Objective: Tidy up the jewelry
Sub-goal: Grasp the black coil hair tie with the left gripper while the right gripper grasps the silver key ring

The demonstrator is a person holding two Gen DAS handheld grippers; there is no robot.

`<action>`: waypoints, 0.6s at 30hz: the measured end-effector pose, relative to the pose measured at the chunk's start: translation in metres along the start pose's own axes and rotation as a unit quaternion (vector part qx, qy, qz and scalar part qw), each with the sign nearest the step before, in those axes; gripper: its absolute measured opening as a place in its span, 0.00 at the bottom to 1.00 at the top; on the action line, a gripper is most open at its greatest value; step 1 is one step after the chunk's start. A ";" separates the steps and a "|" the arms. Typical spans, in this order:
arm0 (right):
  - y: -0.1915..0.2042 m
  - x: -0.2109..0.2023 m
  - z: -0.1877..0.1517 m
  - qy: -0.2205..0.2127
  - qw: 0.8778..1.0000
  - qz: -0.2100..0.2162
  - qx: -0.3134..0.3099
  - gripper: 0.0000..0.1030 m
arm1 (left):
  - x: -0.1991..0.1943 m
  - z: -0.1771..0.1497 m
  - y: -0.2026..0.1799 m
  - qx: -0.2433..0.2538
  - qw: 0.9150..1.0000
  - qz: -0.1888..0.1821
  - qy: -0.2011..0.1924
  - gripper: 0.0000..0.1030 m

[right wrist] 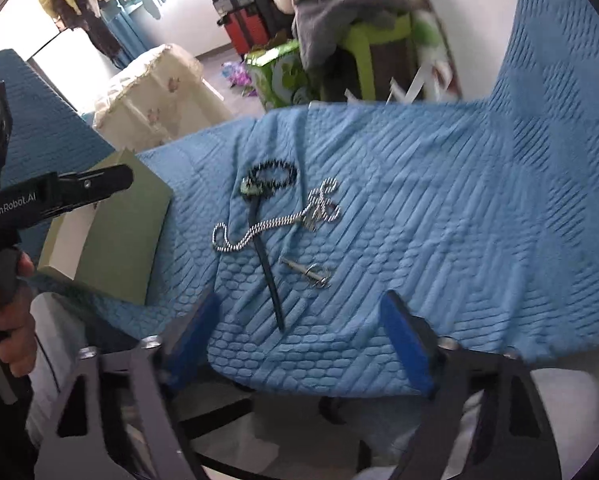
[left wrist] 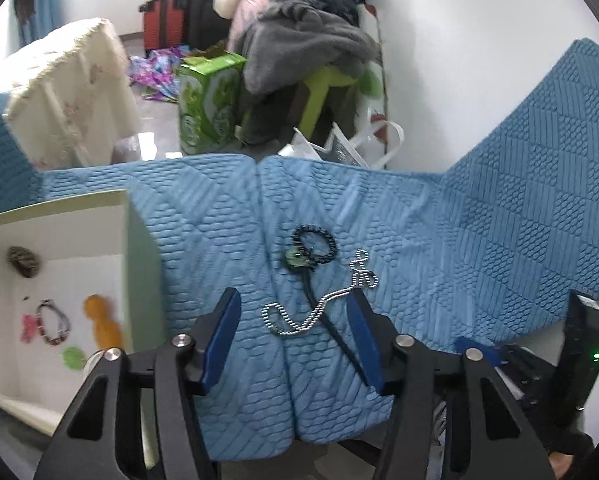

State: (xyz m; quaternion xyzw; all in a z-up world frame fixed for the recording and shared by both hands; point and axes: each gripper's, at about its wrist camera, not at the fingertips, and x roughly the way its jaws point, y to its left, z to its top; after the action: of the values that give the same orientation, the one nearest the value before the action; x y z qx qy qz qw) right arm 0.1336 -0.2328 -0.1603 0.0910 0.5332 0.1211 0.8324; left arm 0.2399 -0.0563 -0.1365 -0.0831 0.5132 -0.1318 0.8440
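A silver ball chain [left wrist: 319, 304] [right wrist: 275, 220] lies on the blue quilted mat [left wrist: 459, 240] [right wrist: 419, 200]. A black bead bracelet [left wrist: 314, 246] [right wrist: 273, 176] with a green pendant on a black cord [left wrist: 331, 330] [right wrist: 267, 268] lies beside it. A small silver key ring [right wrist: 313, 272] lies nearer in the right wrist view. My left gripper [left wrist: 293, 322] is open, its jaws either side of the chain's near end. My right gripper [right wrist: 299, 320] is open and empty at the mat's near edge. A green box [left wrist: 59, 300] [right wrist: 111, 236] at the left holds several small jewelry pieces [left wrist: 53, 322].
Beyond the mat stand a green carton [left wrist: 209, 100], a green stool piled with clothes [left wrist: 311, 40], a cream covered box [left wrist: 67, 92] and a white bag [left wrist: 359, 144]. The mat folds up against the wall at the right.
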 end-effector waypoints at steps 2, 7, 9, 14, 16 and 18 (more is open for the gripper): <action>-0.004 0.014 0.001 0.006 1.000 0.007 -0.007 0.55 | 0.015 0.002 -0.004 0.002 1.000 -0.006 0.011 0.46; -0.009 0.047 0.006 0.013 0.999 0.020 -0.040 0.41 | 0.056 0.009 -0.006 0.002 0.999 -0.018 0.030 0.35; -0.010 0.060 0.008 0.025 0.998 0.020 -0.055 0.36 | 0.070 0.012 -0.005 0.005 0.999 -0.011 0.034 0.35; -0.007 0.077 0.010 0.033 0.994 0.010 -0.102 0.31 | 0.099 0.022 0.000 0.010 0.998 -0.019 0.058 0.25; -0.001 0.082 0.011 0.031 0.991 0.000 -0.130 0.30 | 0.107 0.028 0.002 0.011 0.998 -0.023 0.063 0.24; 0.004 0.087 0.010 0.035 0.988 -0.007 -0.150 0.23 | 0.113 0.033 0.002 0.016 0.998 -0.023 0.065 0.24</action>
State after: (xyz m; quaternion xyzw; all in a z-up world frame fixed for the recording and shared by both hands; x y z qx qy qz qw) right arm 0.1772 -0.2029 -0.2305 -0.0432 0.5388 0.1968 0.8180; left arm 0.3189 -0.0886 -0.2174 -0.0732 0.5625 -0.1647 0.8069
